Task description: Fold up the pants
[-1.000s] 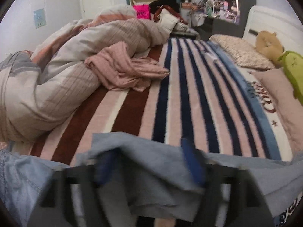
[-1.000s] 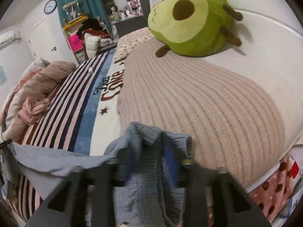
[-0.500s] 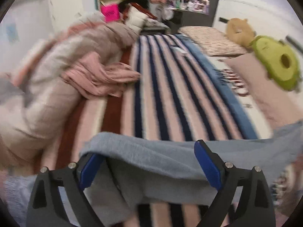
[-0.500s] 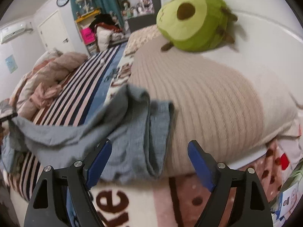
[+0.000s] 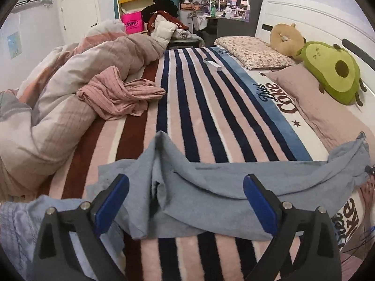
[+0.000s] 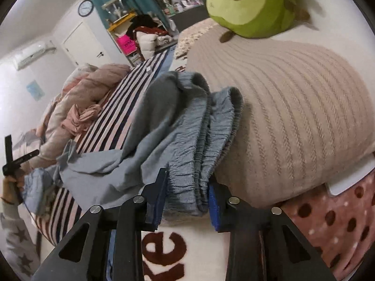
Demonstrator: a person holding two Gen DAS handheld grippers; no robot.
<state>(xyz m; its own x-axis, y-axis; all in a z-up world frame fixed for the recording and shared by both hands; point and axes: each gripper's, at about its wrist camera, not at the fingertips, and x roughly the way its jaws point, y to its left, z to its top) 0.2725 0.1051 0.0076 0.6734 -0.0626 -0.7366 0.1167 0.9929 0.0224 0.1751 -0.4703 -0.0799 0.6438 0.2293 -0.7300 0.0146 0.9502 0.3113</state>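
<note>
right gripper [image 6: 187, 201] just closed, clamped on the bunched elastic waistband of the grey-blue pants [image 6: 164, 126]. left gripper [image 5: 185, 201] has been opening, pads wide apart, touching nothing. pants sprawl across the striped blanket [image 5: 199, 107], waistband against a ribbed pillow [image 6: 293, 107]. farther back: crumpled pink garment [image 5: 117, 96], avocado plush [image 5: 332, 70].

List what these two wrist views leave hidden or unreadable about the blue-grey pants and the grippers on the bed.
- Pants, left wrist view: the near end is cut off by the bottom-left edge, so the leg ends cannot be seen.
- Waistband, right wrist view: bunched between the right gripper pads; the layer count is unclear.
- Left gripper: jaws wide, over the cloth; any contact underneath is hidden.
- Small white object on the blanket: too small to identify.
</note>
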